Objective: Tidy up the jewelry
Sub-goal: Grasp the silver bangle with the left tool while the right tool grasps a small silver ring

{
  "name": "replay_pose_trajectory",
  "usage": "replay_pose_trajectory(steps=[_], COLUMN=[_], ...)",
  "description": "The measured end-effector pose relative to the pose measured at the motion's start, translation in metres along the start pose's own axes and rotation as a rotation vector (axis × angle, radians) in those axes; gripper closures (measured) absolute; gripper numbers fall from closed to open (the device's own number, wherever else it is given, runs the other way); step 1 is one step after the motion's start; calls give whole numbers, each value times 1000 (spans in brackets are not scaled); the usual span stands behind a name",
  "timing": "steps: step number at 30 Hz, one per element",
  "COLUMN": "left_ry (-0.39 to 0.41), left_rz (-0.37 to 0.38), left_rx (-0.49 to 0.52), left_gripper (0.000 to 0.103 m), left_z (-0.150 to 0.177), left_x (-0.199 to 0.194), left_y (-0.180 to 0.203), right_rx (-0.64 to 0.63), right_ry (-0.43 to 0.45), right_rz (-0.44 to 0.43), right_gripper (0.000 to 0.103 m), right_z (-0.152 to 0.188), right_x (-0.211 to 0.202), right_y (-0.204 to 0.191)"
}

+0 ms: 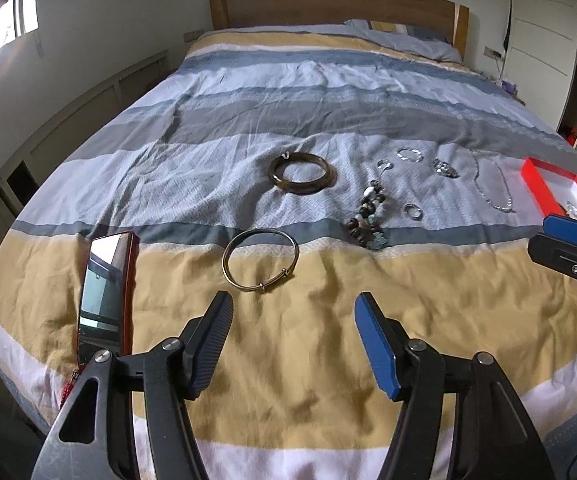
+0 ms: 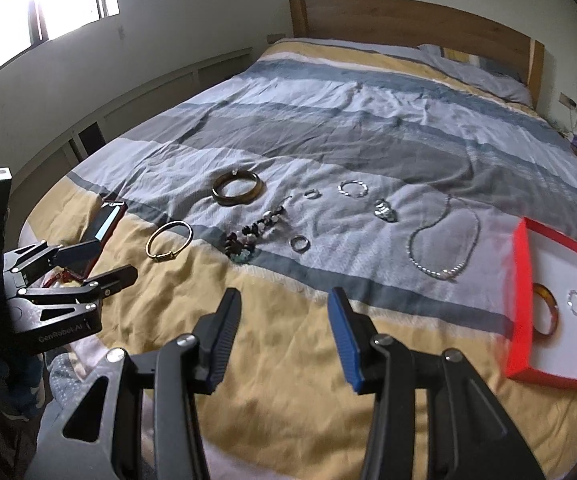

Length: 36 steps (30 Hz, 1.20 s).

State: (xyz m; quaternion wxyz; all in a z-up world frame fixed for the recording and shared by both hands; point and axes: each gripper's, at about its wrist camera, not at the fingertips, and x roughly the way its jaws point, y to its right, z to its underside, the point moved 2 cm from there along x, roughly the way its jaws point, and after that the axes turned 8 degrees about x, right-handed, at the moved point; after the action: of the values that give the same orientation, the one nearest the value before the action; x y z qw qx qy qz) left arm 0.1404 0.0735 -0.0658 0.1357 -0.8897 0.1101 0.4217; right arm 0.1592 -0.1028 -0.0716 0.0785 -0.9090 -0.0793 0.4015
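Note:
Jewelry lies spread on a striped bed. A dark thick bangle (image 1: 301, 173) (image 2: 237, 188), a thin gold bangle (image 1: 261, 259) (image 2: 169, 239), a beaded bracelet (image 1: 367, 216) (image 2: 254, 233), small rings (image 1: 413, 212) (image 2: 300, 243), a silver chain bracelet (image 2: 353, 189) and a pearl necklace (image 2: 444, 240) (image 1: 494, 186) lie there. A red box (image 2: 522, 300) (image 1: 530, 172) with white lining holds an amber bangle (image 2: 546, 314) and a small ring (image 2: 574, 302). My left gripper (image 1: 293, 340) is open and empty, just short of the gold bangle. My right gripper (image 2: 284, 340) is open and empty, left of the box.
A phone in a red case (image 1: 106, 288) (image 2: 106, 220) lies at the left near the bed's edge. The wooden headboard (image 1: 336, 4) and pillow (image 1: 404, 38) are far back. A window (image 2: 48, 4) and low wall ledge run along the left.

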Motion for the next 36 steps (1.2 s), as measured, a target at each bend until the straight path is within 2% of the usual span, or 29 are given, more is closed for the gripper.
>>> replay_pose_trajectory(steps=[6, 10, 13, 17, 20, 25, 27, 32, 35, 36], left_ry=[-23, 1, 39, 62, 60, -7, -39, -47, -56, -58], left_rz=[-14, -3, 28, 66, 112, 131, 126, 119, 114, 115], left_rx=[8, -27, -82, -79, -49, 14, 29, 50, 74, 86], left_gripper=[41, 41, 41, 42, 42, 61, 63, 66, 71, 76], left_z=[-6, -8, -7, -6, -10, -12, -10, -14, -15, -15], left_x=[23, 31, 32, 36, 43, 75, 91, 106, 112, 113], left_y=[-3, -18, -38, -50, -42, -23, -19, -17, -13, -10], right_rx=[1, -5, -9, -8, 4, 16, 14, 11, 7, 6], right_ry=[-23, -36, -47, -60, -76, -102, -107, -105, -118, -121], right_rz=[-19, -29, -36, -50, -59, -79, -84, -87, -89, -89], right_gripper=[60, 62, 66, 66, 66, 71, 71, 76, 79, 79], right_z=[-6, -10, -13, -15, -16, -19, -20, -29, -34, -35], right_x=[31, 49, 65, 87, 103, 125, 132, 147, 157, 159], right_y=[3, 4, 6, 10, 15, 20, 20, 22, 22, 22])
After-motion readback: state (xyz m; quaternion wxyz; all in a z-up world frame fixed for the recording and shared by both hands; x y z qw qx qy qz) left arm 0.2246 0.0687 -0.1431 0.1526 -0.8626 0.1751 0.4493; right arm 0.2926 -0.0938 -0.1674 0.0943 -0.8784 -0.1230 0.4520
